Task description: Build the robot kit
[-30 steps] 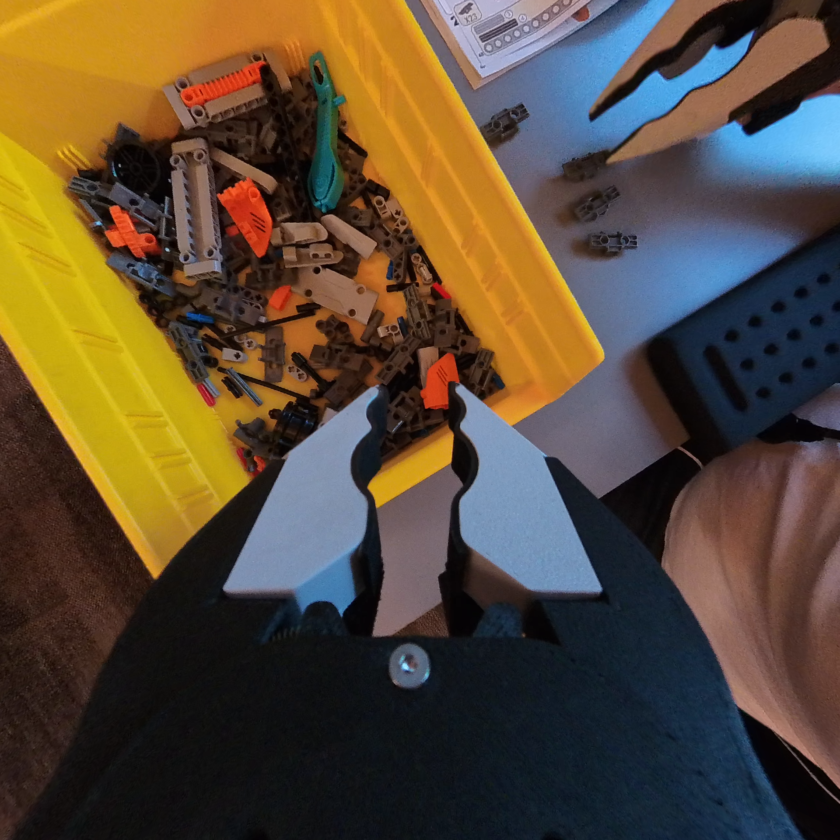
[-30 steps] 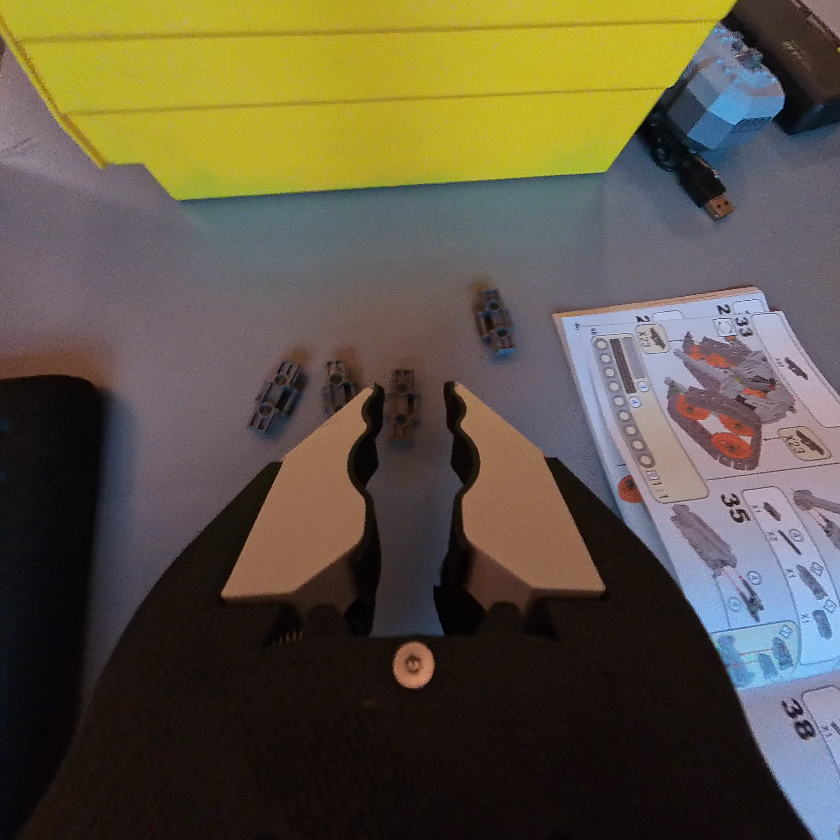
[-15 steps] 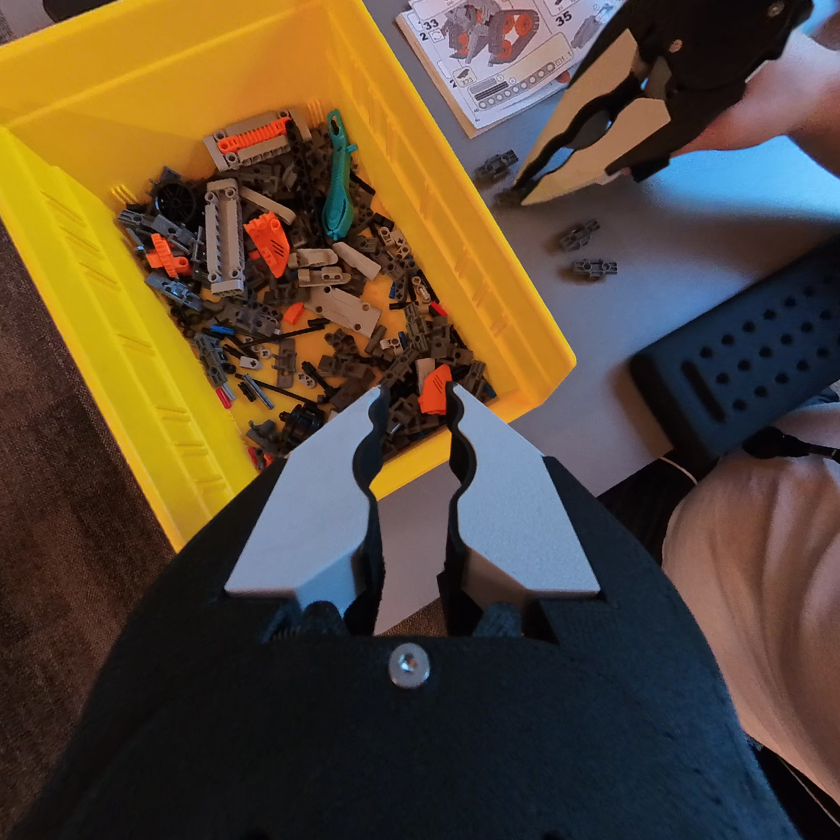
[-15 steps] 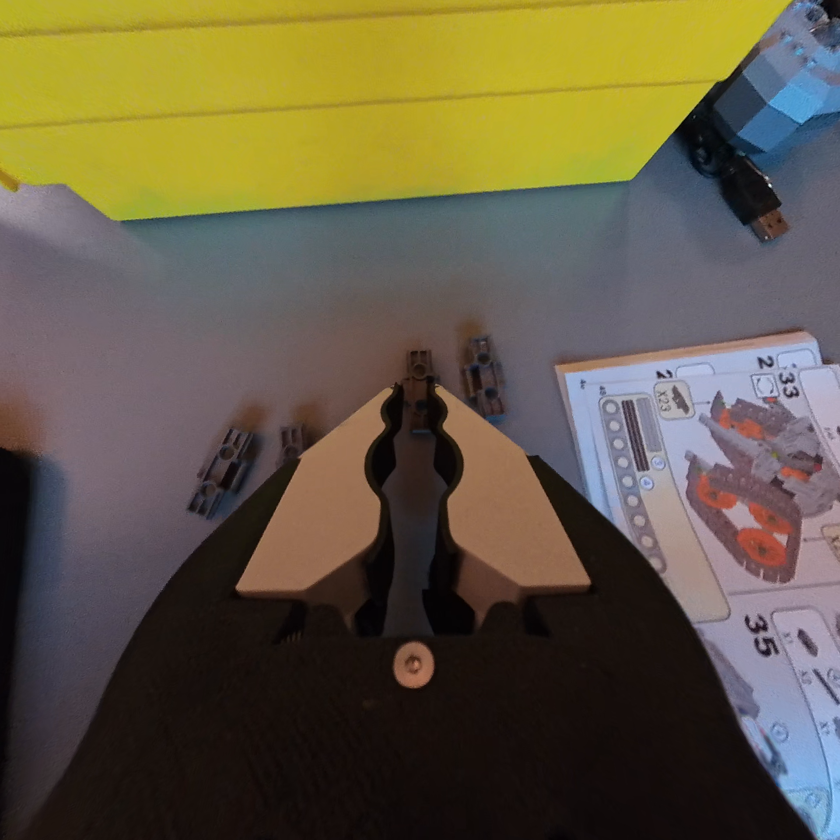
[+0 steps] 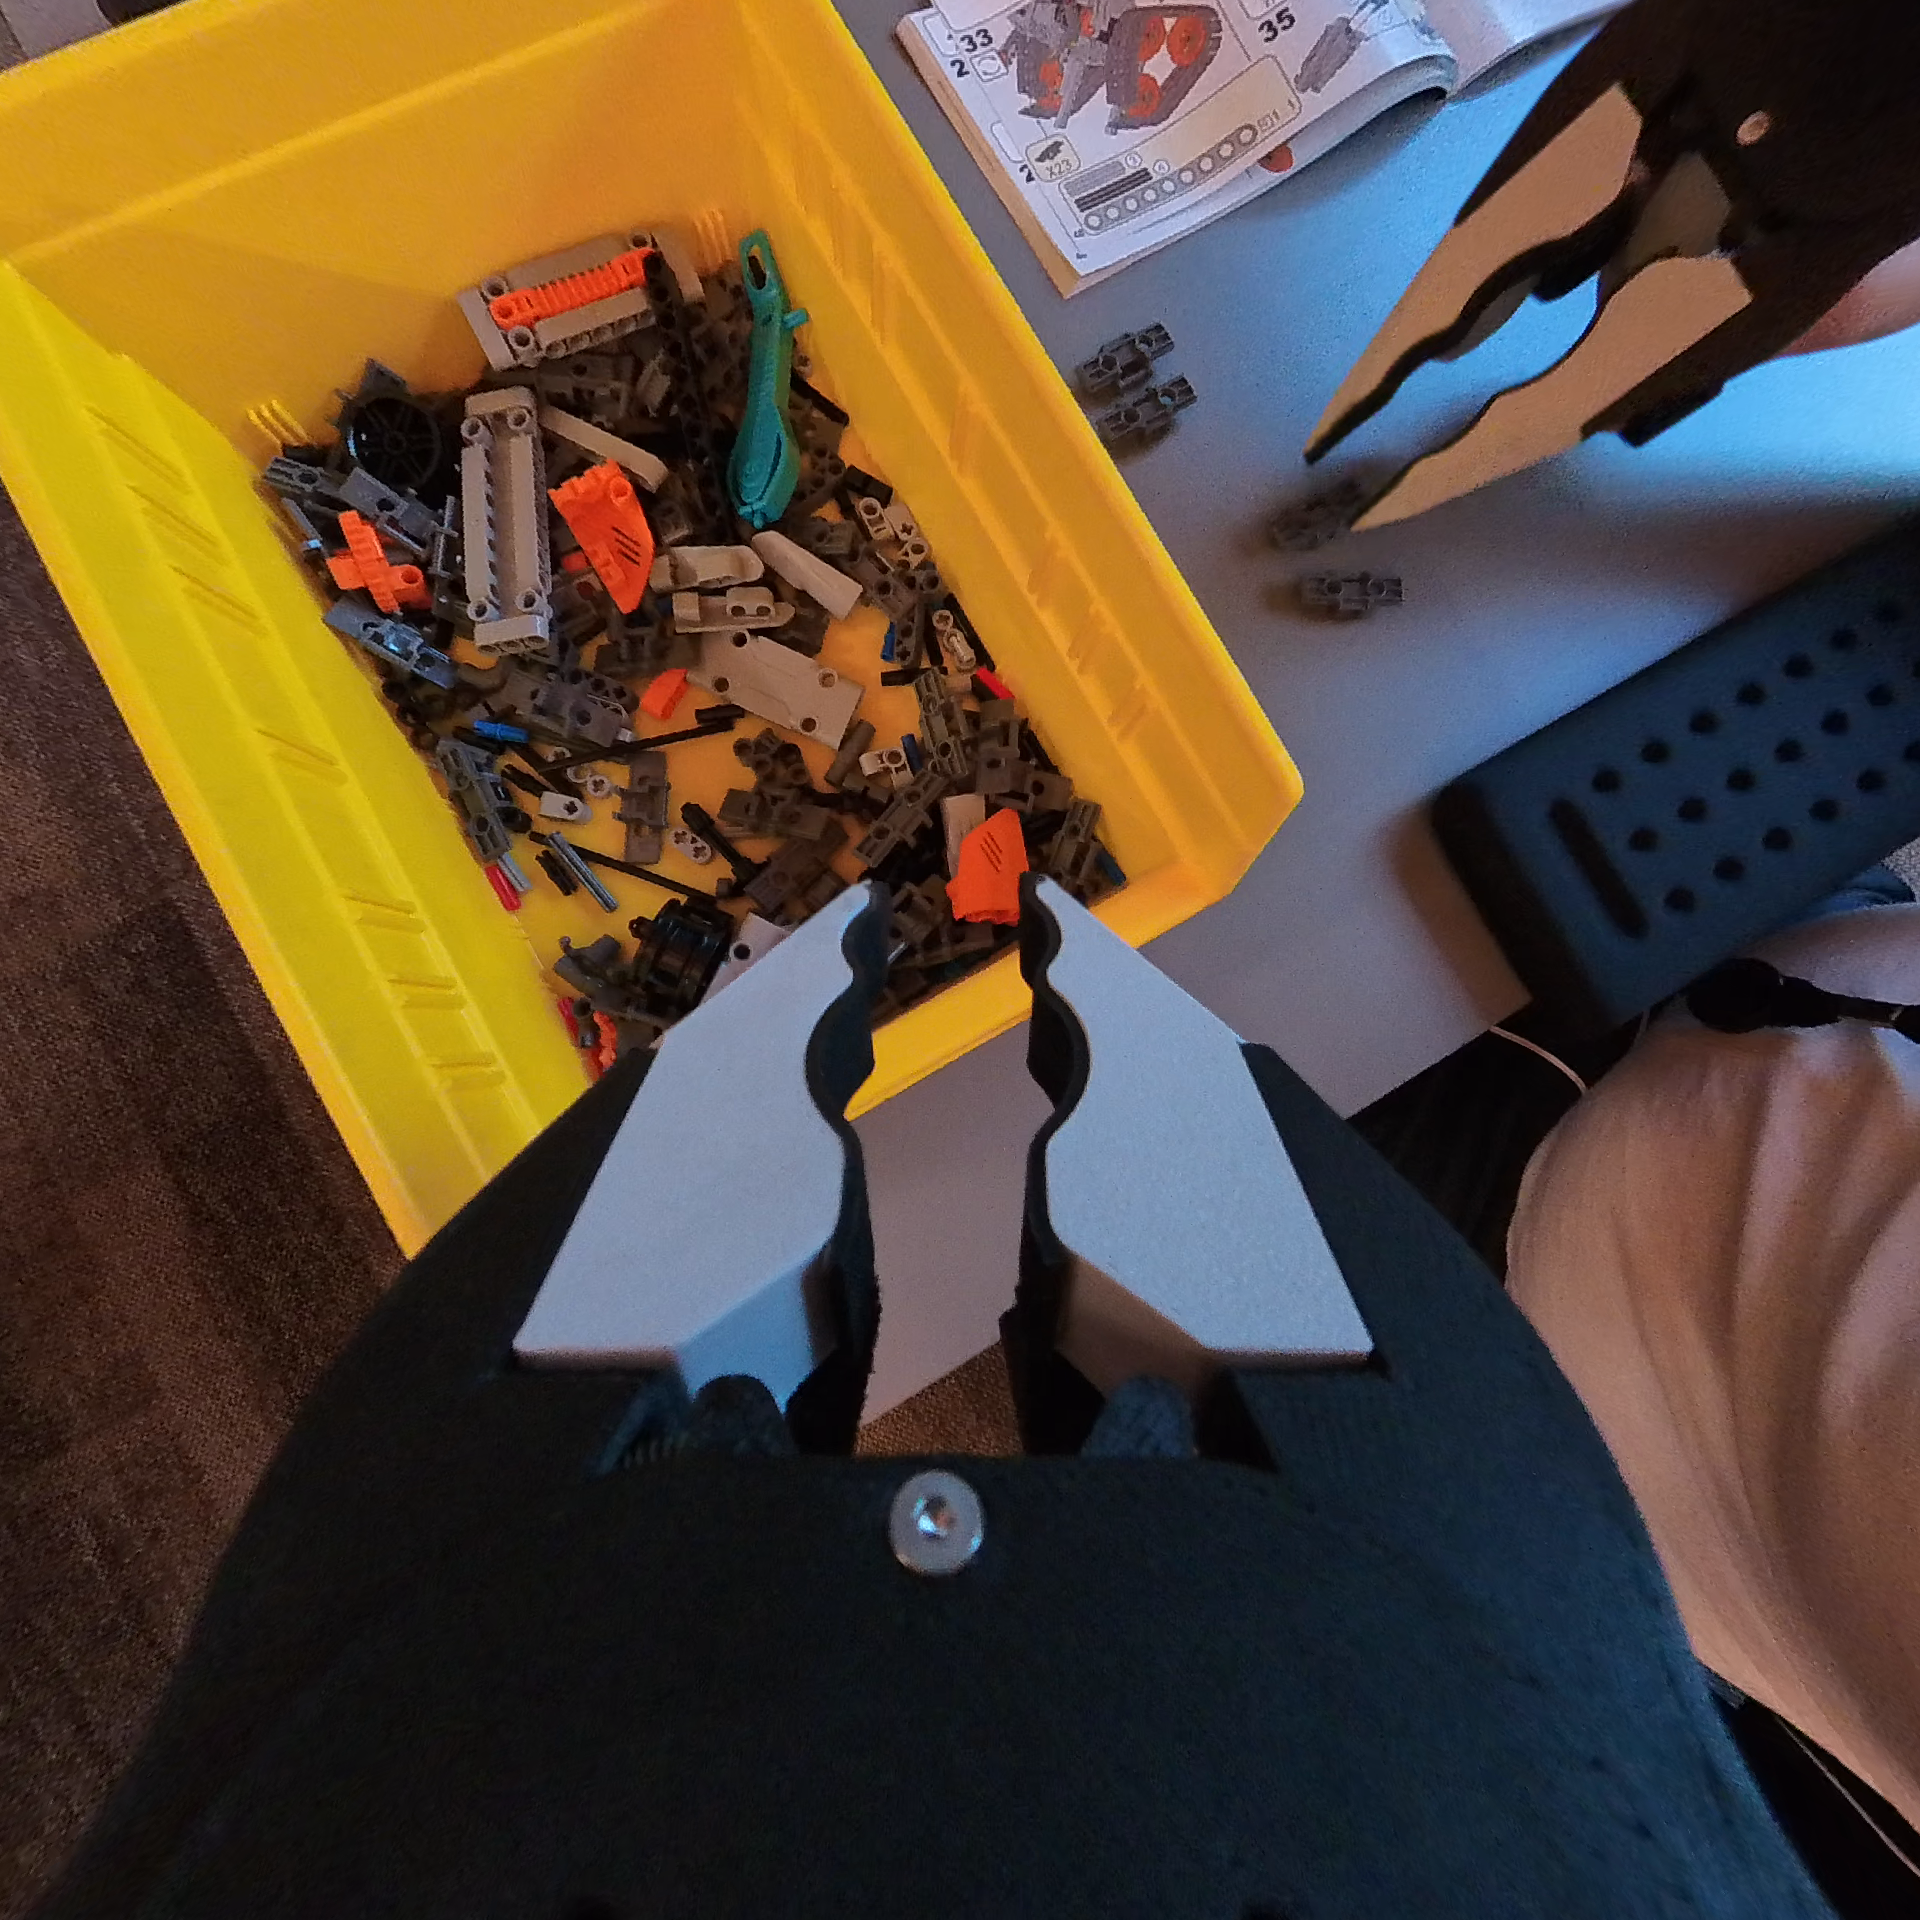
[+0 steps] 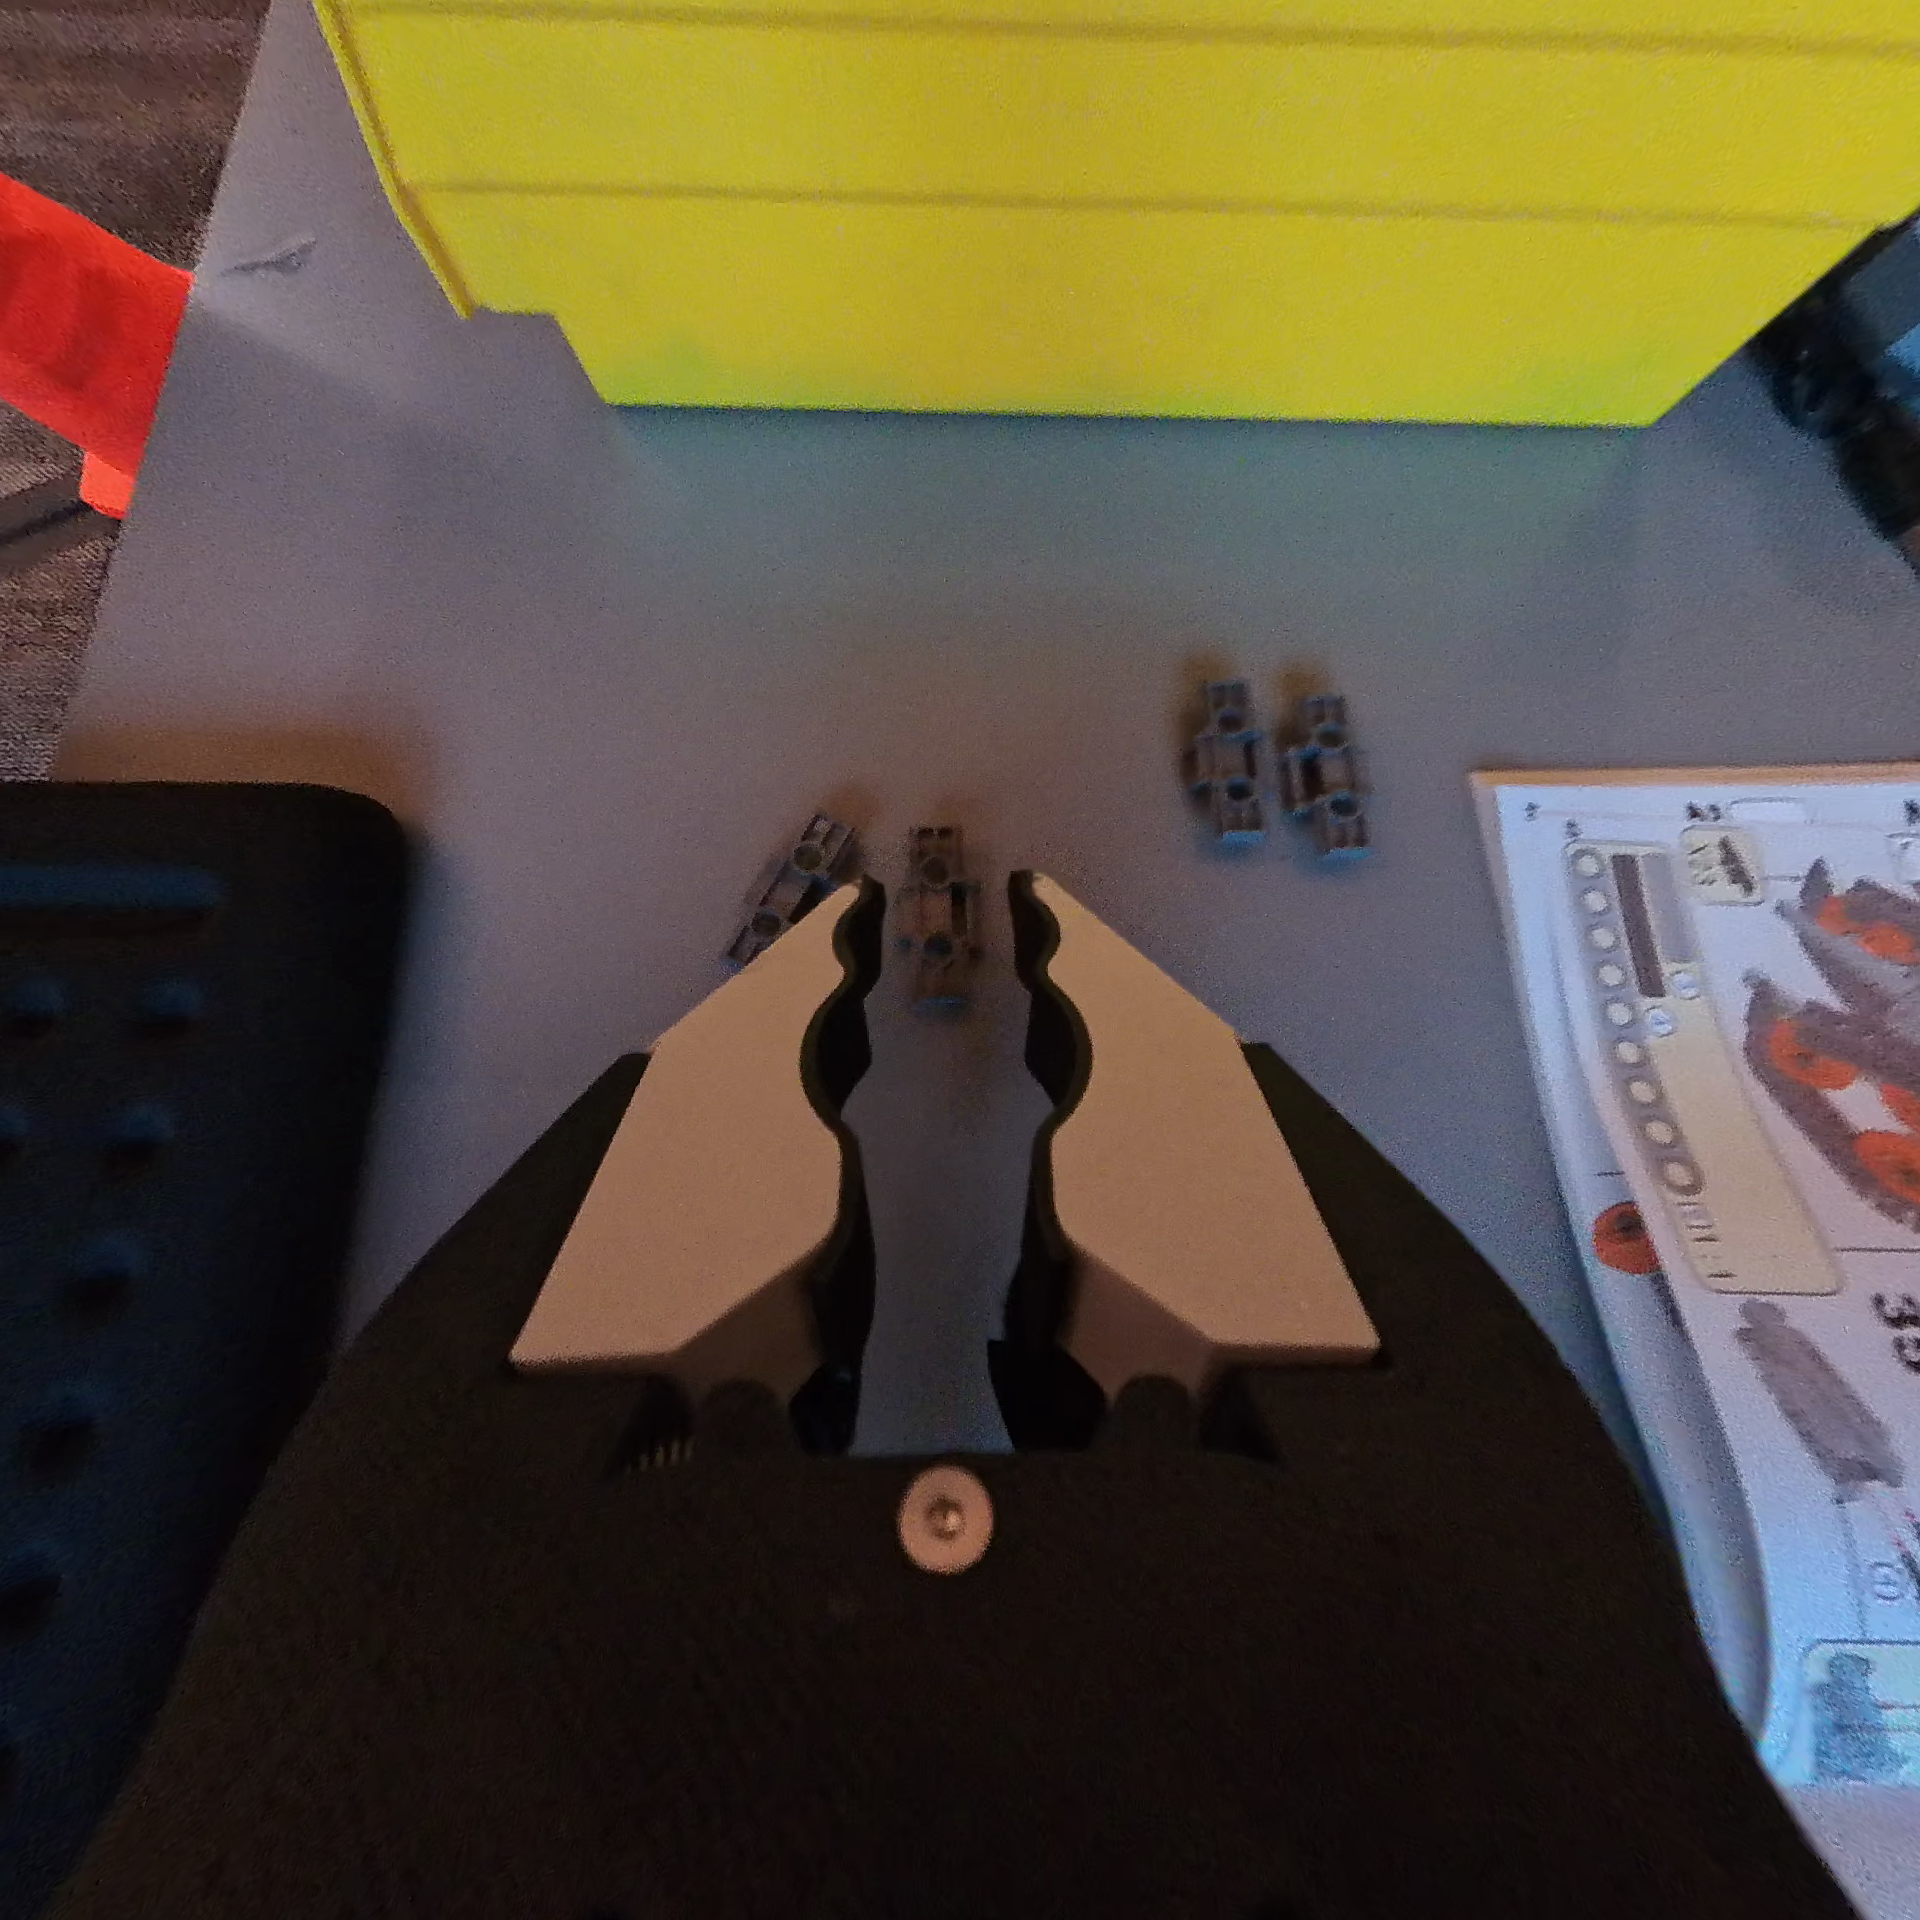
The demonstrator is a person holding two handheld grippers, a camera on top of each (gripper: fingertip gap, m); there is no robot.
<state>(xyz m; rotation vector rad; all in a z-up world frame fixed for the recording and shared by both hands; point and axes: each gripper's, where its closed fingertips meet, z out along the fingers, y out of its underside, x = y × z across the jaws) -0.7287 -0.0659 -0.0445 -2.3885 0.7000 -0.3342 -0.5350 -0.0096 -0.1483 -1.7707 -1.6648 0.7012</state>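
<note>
My left gripper (image 5: 948, 896) is open and empty, held above the near corner of a yellow bin (image 5: 1164, 665) full of grey, black and orange building-toy parts; an orange part (image 5: 987, 852) lies just past its tips. My right gripper (image 6: 940, 894) is open over the grey table, with a small grey connector piece (image 6: 938, 925) lying between its tips. Another connector (image 6: 792, 883) lies just left of it. A pair of connectors (image 6: 1273, 769) lies side by side farther right. In the left wrist view the right gripper (image 5: 1340, 488) is beside a connector (image 5: 1311, 517).
An open instruction booklet (image 6: 1704, 1091) lies at the right, also in the left wrist view (image 5: 1164, 114). A black perforated pad (image 6: 135, 1143) sits at the left, also (image 5: 1704, 769). The bin's wall (image 6: 1039, 208) stands close ahead. A person's light sleeve (image 5: 1714, 1299) is at the right.
My right gripper, shut on a connector half a second ago, has set it beside the far one, opened, and moved left over another connector. The left gripper has risen slightly.
</note>
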